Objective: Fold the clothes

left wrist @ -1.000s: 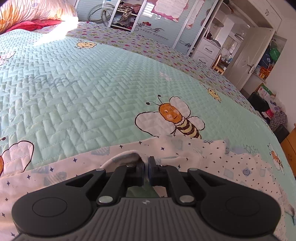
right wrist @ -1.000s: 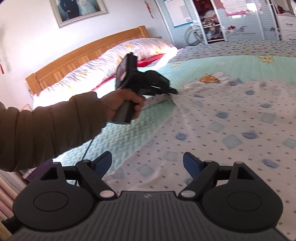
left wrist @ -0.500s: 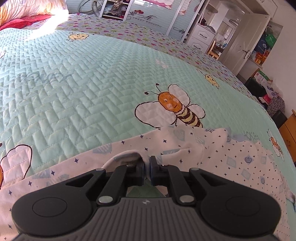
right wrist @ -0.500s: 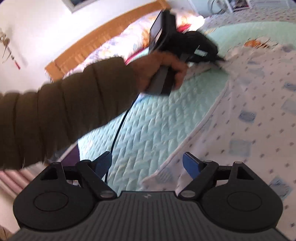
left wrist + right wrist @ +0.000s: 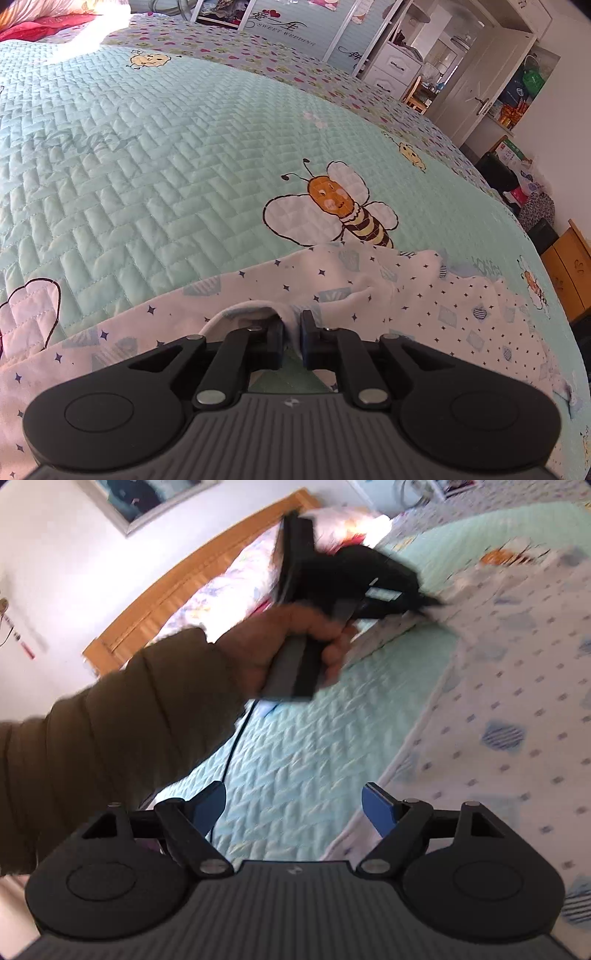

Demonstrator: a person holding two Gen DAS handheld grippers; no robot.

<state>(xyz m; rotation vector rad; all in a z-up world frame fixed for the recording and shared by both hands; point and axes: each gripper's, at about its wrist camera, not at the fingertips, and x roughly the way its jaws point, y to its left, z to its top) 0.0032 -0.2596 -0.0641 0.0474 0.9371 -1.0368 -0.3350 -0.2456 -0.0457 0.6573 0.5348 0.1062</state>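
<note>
A white garment (image 5: 373, 291) with small blue stars and checks lies spread on the mint quilted bedspread (image 5: 147, 177). My left gripper (image 5: 291, 332) has a raised fold of its near edge between the pads; its jaws are opening and the fold still fills the narrow gap. In the right wrist view a hand in a brown sleeve (image 5: 110, 720) holds that left gripper (image 5: 432, 603) at the garment's (image 5: 517, 686) far edge. My right gripper (image 5: 293, 806) hovers over the bedspread beside the garment's hem. Its jaws stand wide and are closing with nothing between them.
A wooden headboard (image 5: 192, 579) and pillows (image 5: 236, 587) sit at the bed's head. Beyond the bed's far side stand white drawers (image 5: 391, 66), a white door (image 5: 480, 85) and boxes and bags on the floor (image 5: 517, 177). A cable (image 5: 232, 753) trails from the left gripper's handle.
The left jaws have parted a little around the fold, and that camera has tilted down. The right gripper has swung left and rolled, from over the garment to its hem; its view has become blurred.
</note>
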